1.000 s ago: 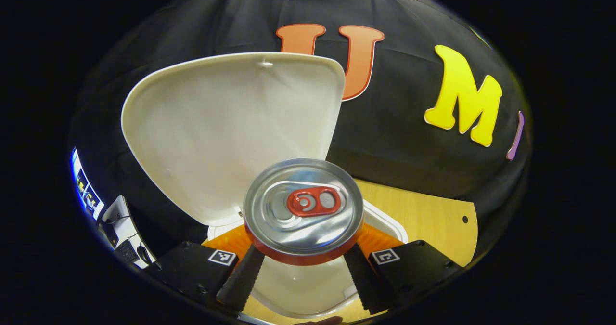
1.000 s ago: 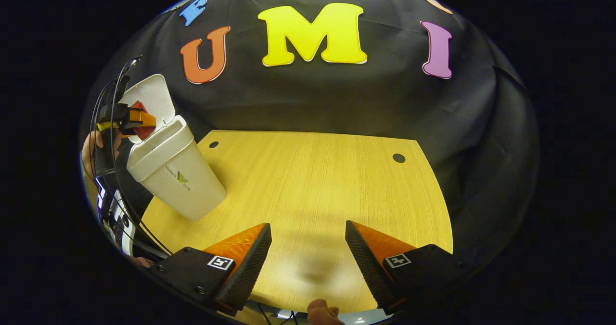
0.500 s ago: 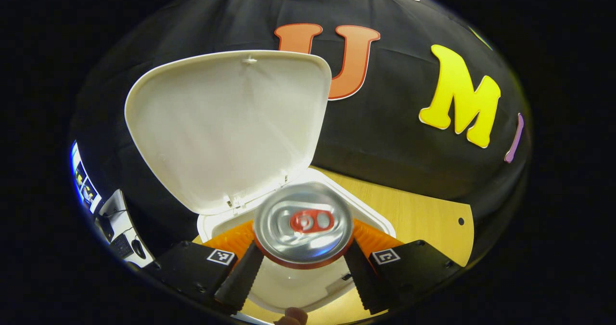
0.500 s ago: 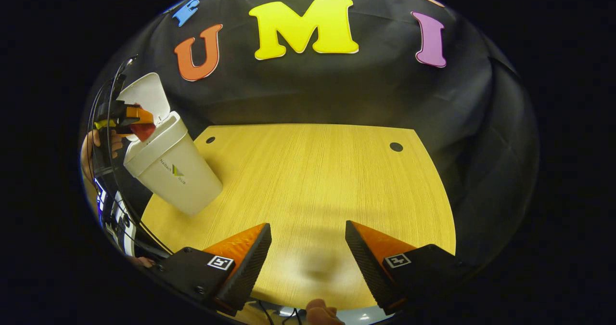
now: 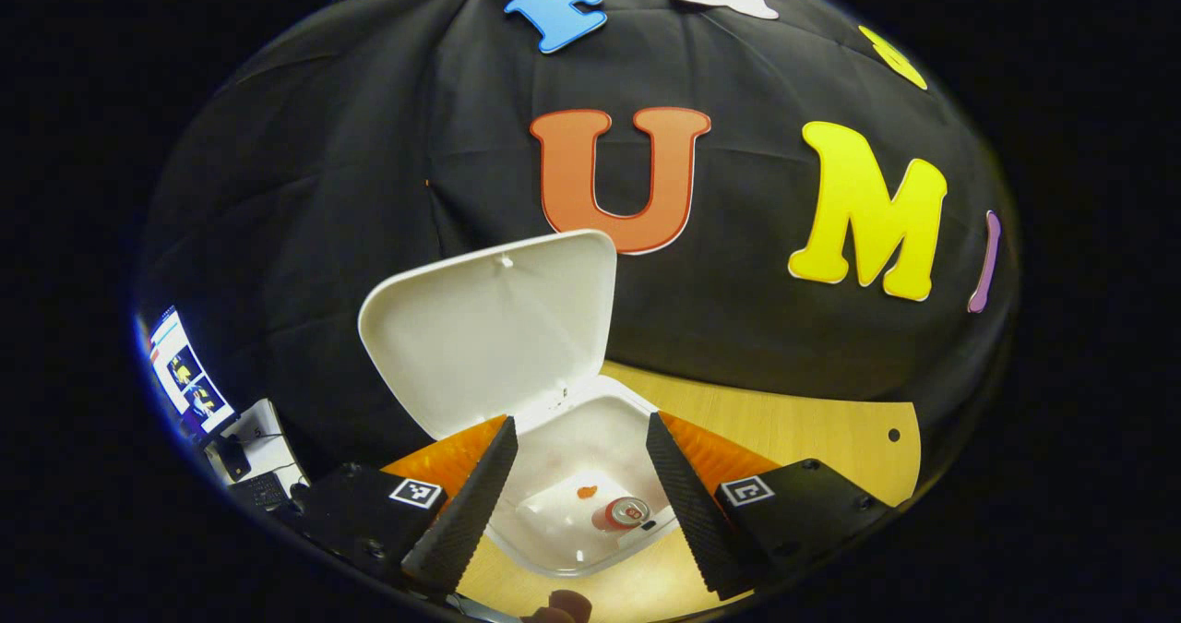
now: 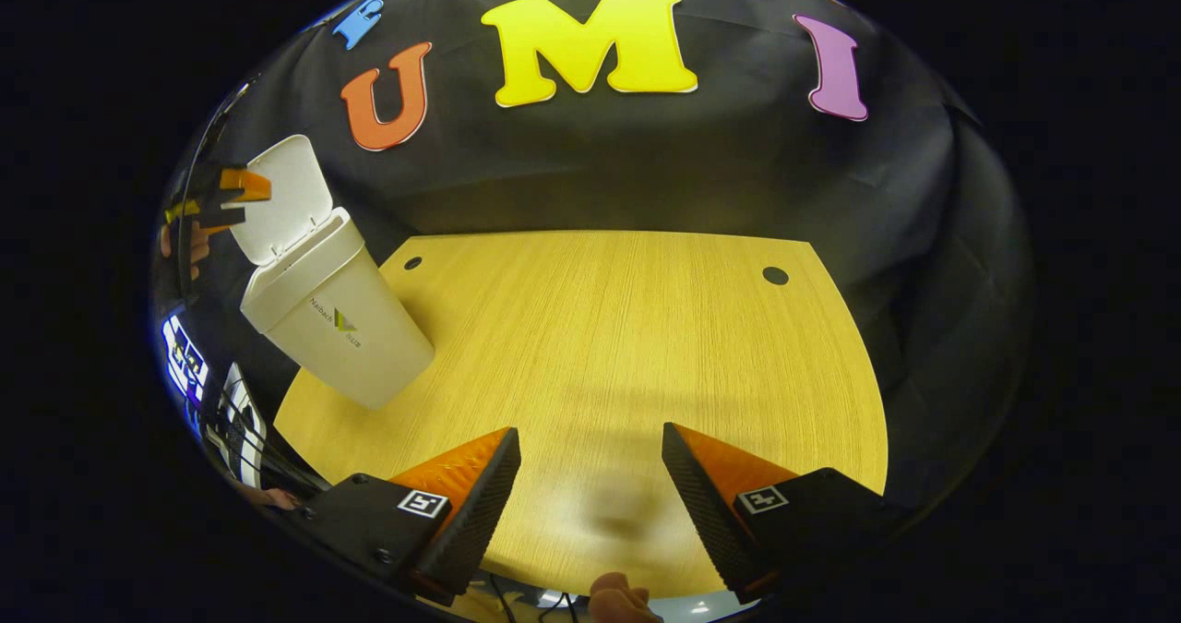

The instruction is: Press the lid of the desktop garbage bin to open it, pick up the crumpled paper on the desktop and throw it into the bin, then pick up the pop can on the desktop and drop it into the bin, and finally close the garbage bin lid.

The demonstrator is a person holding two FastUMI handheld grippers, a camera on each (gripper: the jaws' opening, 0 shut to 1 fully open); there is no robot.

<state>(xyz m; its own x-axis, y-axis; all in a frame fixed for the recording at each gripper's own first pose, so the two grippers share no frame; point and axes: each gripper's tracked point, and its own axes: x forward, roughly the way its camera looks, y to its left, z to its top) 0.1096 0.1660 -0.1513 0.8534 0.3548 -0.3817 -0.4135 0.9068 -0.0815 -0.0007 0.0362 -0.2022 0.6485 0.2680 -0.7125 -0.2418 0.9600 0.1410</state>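
In the left gripper view the white garbage bin [image 5: 590, 420] stands open below me, its lid [image 5: 494, 328] tilted up and back. Deep inside lies the pop can [image 5: 626, 514], red with a silver top. My left gripper [image 5: 581, 475] hangs open above the bin's mouth with nothing between its fingers. In the right gripper view the same bin [image 6: 337, 323] stands at the table's left with its lid [image 6: 281, 198] raised, and the left gripper [image 6: 226, 200] hovers over it. My right gripper [image 6: 590, 485] is open and empty over the wooden table [image 6: 609, 346].
The table has two small round holes, one [image 6: 412, 263] near the bin and one [image 6: 775, 275] at the far right. A monitor [image 5: 184, 378] and cables sit beyond the table's left edge. A fingertip [image 6: 618, 595] shows at the bottom between the right fingers.
My left gripper has opened and let go of the pop can, which dropped into the bin. The left gripper then rose and drew back. The right gripper barely shifted.
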